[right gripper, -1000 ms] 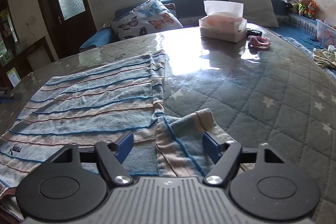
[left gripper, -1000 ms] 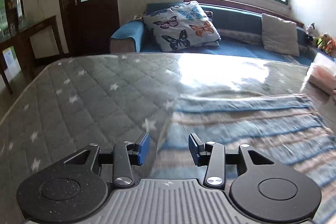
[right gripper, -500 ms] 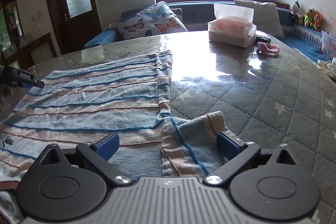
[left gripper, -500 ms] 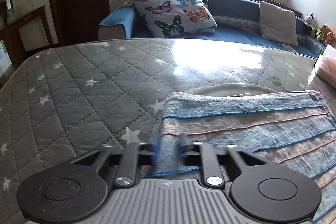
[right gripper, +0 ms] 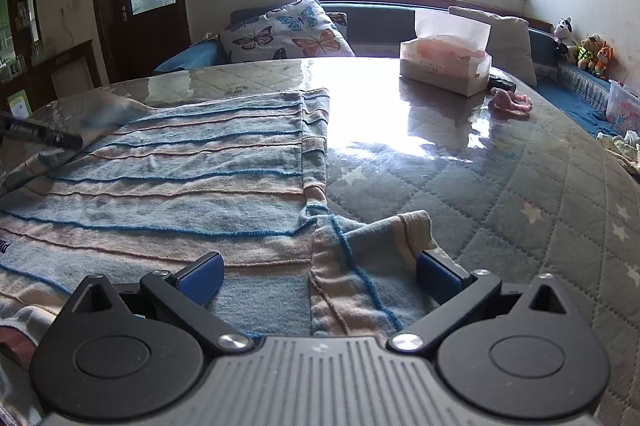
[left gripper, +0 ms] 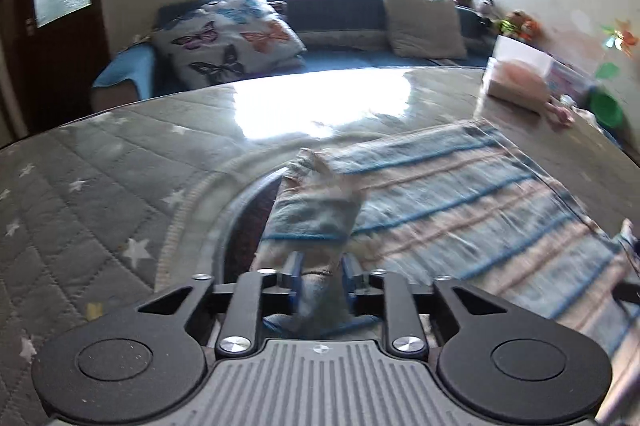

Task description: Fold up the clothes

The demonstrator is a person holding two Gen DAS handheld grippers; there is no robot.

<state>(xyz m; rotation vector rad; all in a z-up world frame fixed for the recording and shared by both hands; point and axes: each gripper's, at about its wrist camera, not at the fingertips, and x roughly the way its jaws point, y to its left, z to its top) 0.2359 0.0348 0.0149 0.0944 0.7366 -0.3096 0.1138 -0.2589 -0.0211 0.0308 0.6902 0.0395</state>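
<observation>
Since the earlier pictures, the left tool (left gripper: pixel 320 280) has closed on the near left corner of the striped shirt (left gripper: pixel 460 202) and lifted it, so a bunched tongue of cloth now rises between its blue pads (left gripper: pixel 294 276) where flat fabric lay before; the right tool (right gripper: pixel 318 272) has spread wider. The shirt lies across the counter (right gripper: pixel 500 194), a quilted star-print cover under a clear sheet, with its short sleeve (right gripper: pixel 372 254) splayed out at the right tool. The left jaws are easing open at this moment, yet the cloth is still pinched between them; that grip looks loose, and the picture is smeared by motion. The right tool stands spread wide over the sleeve, one pad on the shirt body, the other at the sleeve's outer edge, pressing nothing.

The step in hand appears to be folding the sides inward. To do it well, the left tool should retighten before carrying its corner over, or the fabric may slip. The right tool should drop onto the sleeve's edge, catch both layers, then fold along the seam. A tissue box (right gripper: pixel 444 70) stands well apart, clear of the work.
</observation>
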